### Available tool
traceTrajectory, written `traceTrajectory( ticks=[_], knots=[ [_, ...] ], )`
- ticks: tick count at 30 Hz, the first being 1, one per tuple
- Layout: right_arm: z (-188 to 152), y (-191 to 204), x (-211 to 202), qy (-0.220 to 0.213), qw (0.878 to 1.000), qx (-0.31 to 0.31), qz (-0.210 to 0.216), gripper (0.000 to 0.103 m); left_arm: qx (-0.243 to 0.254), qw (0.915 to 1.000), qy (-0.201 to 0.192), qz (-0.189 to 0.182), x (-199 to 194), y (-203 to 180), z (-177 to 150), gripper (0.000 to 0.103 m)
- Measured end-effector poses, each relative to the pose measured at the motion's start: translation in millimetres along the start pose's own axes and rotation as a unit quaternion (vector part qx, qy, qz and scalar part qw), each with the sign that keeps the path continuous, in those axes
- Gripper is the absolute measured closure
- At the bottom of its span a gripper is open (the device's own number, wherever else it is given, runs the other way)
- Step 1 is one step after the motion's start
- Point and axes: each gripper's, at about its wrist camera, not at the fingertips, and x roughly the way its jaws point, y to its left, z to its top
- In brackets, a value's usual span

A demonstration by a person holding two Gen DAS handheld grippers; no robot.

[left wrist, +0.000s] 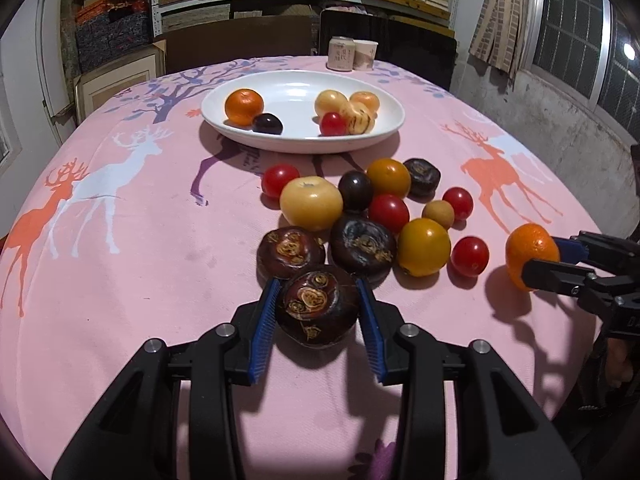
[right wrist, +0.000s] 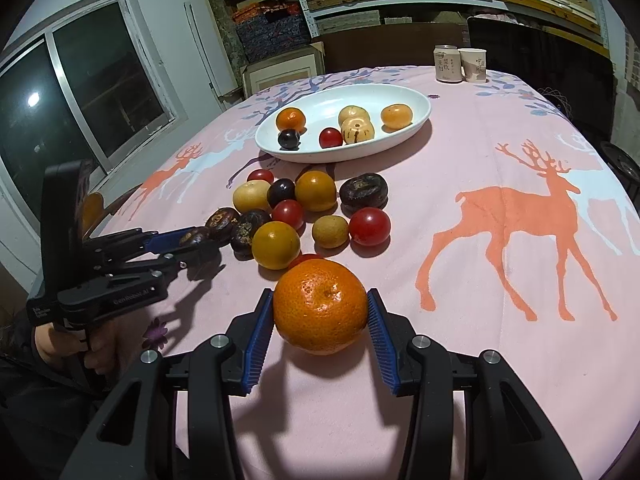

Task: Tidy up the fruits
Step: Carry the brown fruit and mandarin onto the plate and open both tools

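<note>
We see the round table under its pink cloth printed with orange and white deer [right wrist: 516,216], reaching away ahead of both pairs of fingers. Beyond the fingertips of both tools stands the shallow white oval ceramic dish [left wrist: 302,142], which holds an orange mandarin, a dark plum, a red tomato and a few pale yellow fruits. Farther still, at the far edge of the cloth, a drink can and a paper cup [left wrist: 365,54] stand side by side.

Between the dish and our fingers lies the loose pile of fruit [left wrist: 372,216]: red cherry tomatoes, yellow-orange round fruits, a pale yellow apple-like fruit, dark plums and brown water chestnuts, many of them touching one another.

The right gripper [right wrist: 320,310] has its blue ribbed pads pressed on both sides of a bright orange mandarin [right wrist: 320,306], clamped on it just to the right of the pile, near the table edge.

The left gripper [left wrist: 318,308] has a dark brown, flattened water chestnut with tan markings [left wrist: 316,306] between its blue pads [left wrist: 266,320]; both pads touch its flanks, so it is gripped. This chestnut sits at the near edge of the pile, just in front of two other chestnuts.
</note>
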Motion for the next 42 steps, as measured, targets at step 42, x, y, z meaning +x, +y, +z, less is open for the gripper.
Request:
traceTrajectory(
  ticks=[42],
  knots=[
    [207,-45,99,-0.044,0.999,0.005,-0.016,0.047,0.004,0.9994,-0.033,0.010,88,48,198,0.025]
  ],
)
